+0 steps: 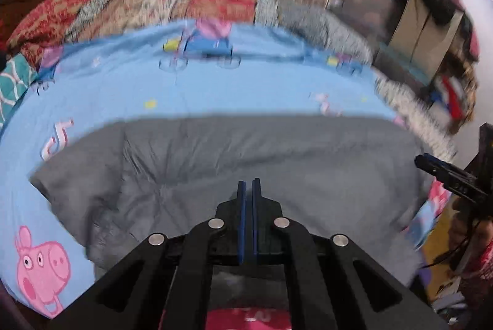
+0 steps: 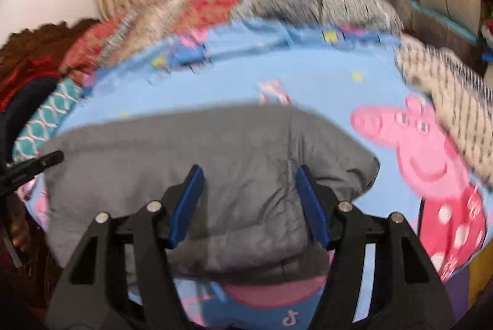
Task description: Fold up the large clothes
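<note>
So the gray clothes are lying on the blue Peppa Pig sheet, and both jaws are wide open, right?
Not quite. The gray clothes do lie on the blue Peppa Pig sheet, but only the right gripper has its jaws wide open, as the right wrist view shows. The left gripper has its jaws almost shut, with nothing seen between them, in the left wrist view.

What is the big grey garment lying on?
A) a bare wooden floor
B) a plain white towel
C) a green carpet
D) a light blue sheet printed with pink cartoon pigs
D: the grey garment is spread on a light blue sheet with pink pig pictures; the right claw is above it, jaws apart.
</note>
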Motion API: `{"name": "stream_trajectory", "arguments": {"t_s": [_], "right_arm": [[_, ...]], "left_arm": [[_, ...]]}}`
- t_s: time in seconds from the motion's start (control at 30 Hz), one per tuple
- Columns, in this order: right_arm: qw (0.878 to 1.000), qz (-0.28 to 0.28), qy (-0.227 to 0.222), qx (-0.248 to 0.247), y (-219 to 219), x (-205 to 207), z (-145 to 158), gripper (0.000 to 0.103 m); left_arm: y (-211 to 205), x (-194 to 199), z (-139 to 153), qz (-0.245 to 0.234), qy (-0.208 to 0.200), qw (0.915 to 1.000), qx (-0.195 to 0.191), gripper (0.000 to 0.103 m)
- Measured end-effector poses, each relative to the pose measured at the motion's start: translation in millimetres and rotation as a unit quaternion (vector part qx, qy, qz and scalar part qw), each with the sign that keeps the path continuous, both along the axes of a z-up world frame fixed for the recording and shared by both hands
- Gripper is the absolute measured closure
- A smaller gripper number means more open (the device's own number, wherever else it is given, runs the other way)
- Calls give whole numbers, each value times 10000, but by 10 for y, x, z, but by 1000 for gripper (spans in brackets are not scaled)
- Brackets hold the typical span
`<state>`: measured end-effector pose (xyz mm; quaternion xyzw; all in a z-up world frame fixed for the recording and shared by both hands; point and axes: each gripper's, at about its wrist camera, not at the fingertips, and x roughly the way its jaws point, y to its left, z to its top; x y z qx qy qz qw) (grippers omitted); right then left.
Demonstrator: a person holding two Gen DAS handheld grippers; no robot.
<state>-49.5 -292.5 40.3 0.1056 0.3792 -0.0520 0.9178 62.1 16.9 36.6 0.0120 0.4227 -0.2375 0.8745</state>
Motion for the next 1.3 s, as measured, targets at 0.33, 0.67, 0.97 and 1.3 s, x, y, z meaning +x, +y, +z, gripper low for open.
{"name": "stream_trajectory", "arguments": {"t_s": [0.33,0.67,0.97,1.3], "right_arm": [[9933,-94,148,1143,-156,-83,-907,41],[9955,-110,257,900,-128,53,-911,41],[9966,-297,434,630,-18,43,-837,40],[9976,-506,-135,455,95,-424,-287,39]], "left_arm": [[66,301,-641,186,349,9992,2,103],[-7,184,-621,407,248,9982,366,103],[-23,95,-625,521,219,9967,585,103],[-20,85,-619,570,246,9960,636,103]]}}
